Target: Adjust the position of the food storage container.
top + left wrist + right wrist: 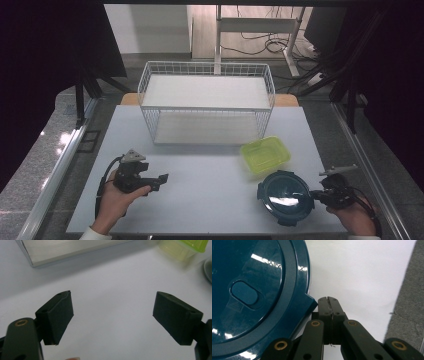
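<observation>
Left hand-held gripper (159, 181): released, jaws spread wide, nothing between them, held low over the near-left part of the desk (200, 195), pointing right. Fingers (60, 315) black, bare desk surface visible in the gap.

Right hand-held gripper (329, 300): clenched, jaws pressed flat together on nothing, held at the near-right desk edge, tips just beside a corner tab of the round dark-blue lid (285, 197); contact with the tab cannot be told.

Round dark-blue lid: flat on the desk, near right.

Yellow-green container (265, 155): just beyond the lid, toward the far side.

White wire rack (207, 102): far centre, two tiers.
</observation>
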Demonstrator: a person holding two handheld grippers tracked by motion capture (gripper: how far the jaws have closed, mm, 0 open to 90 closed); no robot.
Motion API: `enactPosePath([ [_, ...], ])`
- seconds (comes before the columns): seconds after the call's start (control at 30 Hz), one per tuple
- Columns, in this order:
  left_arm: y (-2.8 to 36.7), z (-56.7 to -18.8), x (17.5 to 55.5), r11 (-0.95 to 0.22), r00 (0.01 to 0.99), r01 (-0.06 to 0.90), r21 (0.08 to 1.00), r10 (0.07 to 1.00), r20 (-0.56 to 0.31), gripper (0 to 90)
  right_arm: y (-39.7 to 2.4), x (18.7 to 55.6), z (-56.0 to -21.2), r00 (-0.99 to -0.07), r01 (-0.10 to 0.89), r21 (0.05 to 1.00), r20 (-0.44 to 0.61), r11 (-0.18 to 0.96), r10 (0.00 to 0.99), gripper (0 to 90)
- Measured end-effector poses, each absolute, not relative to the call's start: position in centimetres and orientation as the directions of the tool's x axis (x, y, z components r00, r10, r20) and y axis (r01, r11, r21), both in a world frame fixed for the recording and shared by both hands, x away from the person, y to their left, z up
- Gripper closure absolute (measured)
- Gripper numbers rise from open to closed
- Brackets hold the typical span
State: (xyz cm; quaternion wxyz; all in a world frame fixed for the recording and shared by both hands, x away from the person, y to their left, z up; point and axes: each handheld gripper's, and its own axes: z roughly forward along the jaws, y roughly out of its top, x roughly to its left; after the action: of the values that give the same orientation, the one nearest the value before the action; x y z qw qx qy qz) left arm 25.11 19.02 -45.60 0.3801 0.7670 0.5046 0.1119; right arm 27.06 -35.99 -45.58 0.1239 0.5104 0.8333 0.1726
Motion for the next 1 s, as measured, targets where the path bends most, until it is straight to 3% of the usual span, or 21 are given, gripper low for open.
enactPosePath([
  [1.0, 18.7, -45.9, 25.1, -0.213, 0.468, 0.696, 0.686, 0.859, -0.207, 16.4, -30.4, 25.7, -46.0, -0.54, 0.779, 0.385, 0.013, 0.495, 0.841, 89.1],
])
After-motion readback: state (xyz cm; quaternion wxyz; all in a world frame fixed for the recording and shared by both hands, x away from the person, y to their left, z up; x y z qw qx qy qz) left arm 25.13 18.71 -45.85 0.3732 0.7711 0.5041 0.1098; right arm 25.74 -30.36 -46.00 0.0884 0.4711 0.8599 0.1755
